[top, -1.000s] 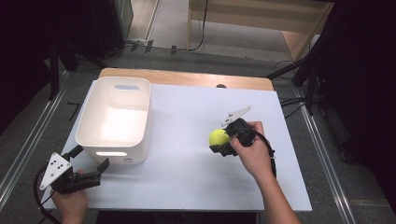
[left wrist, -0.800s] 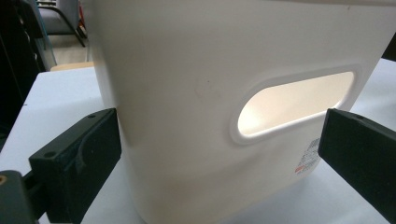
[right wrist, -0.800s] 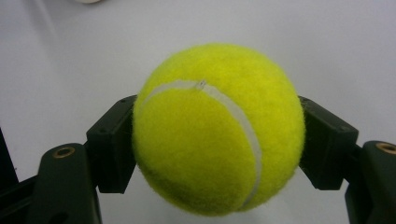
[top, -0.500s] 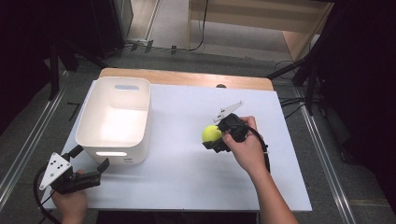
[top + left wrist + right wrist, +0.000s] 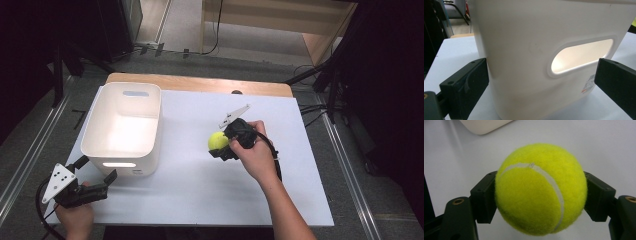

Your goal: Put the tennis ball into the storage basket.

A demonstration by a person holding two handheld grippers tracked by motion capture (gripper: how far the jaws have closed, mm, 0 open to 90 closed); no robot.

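Note:
A yellow tennis ball point(image 5: 217, 141) point(image 5: 541, 188) is clamped between the black jaws of my right gripper point(image 5: 220, 145) point(image 5: 541, 197), held a little above the white table point(image 5: 200, 185) right of centre. A white plastic bin point(image 5: 124, 125) with a handle slot point(image 5: 581, 56) stands at the table's left. My left gripper point(image 5: 97, 177) point(image 5: 541, 82) rests near the front left corner, its jaws spread wide on either side of the bin's near wall without touching it. A hand holds each gripper.
The table's wooden far edge point(image 5: 200, 84) borders a grey floor with cables and dark stands. Bare white tabletop lies between the bin and the ball and along the front.
My right gripper has carried the tennis ball leftward toward the bin and slightly up. The left gripper and the bin have stayed put.

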